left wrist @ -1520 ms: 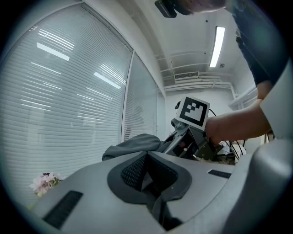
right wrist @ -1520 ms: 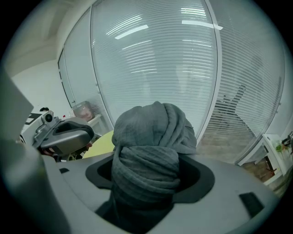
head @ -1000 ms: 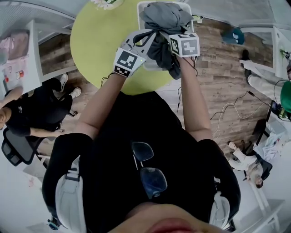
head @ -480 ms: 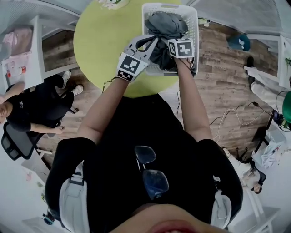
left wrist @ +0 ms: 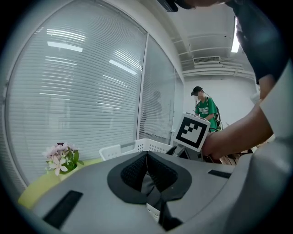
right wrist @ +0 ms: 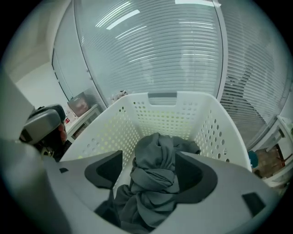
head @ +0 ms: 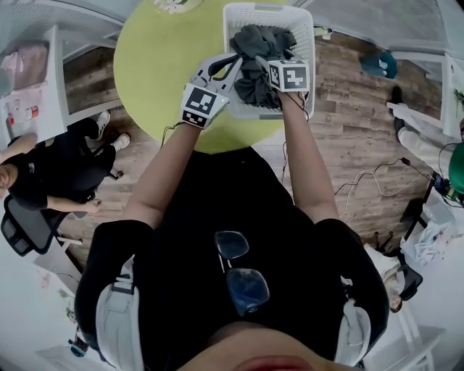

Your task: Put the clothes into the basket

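A white perforated basket (head: 304,22) stands on the round green table, with a bundle of grey clothes (head: 257,51) inside it. Both grippers are held at the basket's near rim, at the bundle. My left gripper (head: 235,61) is shut, and its pads (left wrist: 158,176) pinch a fold of grey cloth. The jaws of my right gripper (right wrist: 149,171) are wide and opening. The twisted grey clothes (right wrist: 153,183) lie between them over the basket (right wrist: 162,96), and the left pad (right wrist: 105,169) stands off the cloth.
The green table (head: 159,72) carries a small bunch of flowers (left wrist: 59,157) at its far side. A person in black (head: 43,181) sits at the left. Cables (head: 370,177) run over the wooden floor at the right. Someone in green (left wrist: 206,109) stands further back.
The grey bundle hung over the basket's front rim and now sits lower inside the basket. Both grippers have followed it towards the basket.
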Available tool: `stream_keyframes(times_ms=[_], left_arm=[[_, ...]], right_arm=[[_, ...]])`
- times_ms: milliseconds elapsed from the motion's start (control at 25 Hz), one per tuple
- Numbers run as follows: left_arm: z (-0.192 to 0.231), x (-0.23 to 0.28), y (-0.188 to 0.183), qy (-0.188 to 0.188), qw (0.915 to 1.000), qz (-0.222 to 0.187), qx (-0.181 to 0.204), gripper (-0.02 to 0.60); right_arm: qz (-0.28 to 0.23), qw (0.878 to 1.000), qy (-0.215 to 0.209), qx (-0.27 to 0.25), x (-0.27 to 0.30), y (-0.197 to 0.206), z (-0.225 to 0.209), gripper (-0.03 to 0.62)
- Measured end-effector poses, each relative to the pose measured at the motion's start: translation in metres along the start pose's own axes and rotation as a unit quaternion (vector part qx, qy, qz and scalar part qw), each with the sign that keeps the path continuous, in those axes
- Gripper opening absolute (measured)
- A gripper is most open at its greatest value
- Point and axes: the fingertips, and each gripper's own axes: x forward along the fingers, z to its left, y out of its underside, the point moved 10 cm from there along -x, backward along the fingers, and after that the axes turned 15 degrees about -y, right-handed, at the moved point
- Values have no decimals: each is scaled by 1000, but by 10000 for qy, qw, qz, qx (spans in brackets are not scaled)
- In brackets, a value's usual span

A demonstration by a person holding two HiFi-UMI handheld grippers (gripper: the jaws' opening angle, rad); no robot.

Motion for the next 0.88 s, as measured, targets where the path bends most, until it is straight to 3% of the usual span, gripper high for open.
stream_keyframes(times_ms=[440,480,640,760,880], left_arm=[[10,-11,-13,29,9999,-120,-32,11],[11,-15,-14,42,9999,-142,-26,11],[18,-33,-21,195,9995,-252,15,11],[25,-48,-27,344,9987,-370,73,11],[31,-68,-33,476,9977,-464,141,11]], right_arm=[[-973,9940,-463,-187,-35,-13,31,336],[-1089,9926,-440,-319,-39,-14,38,314],[-1670,9832,-263,-689,-58,-15,68,125],[-2041,9750,-147,-870,-71,-18,91,55],[-2405,9643,-189,-1094,-87,-19,118,26]])
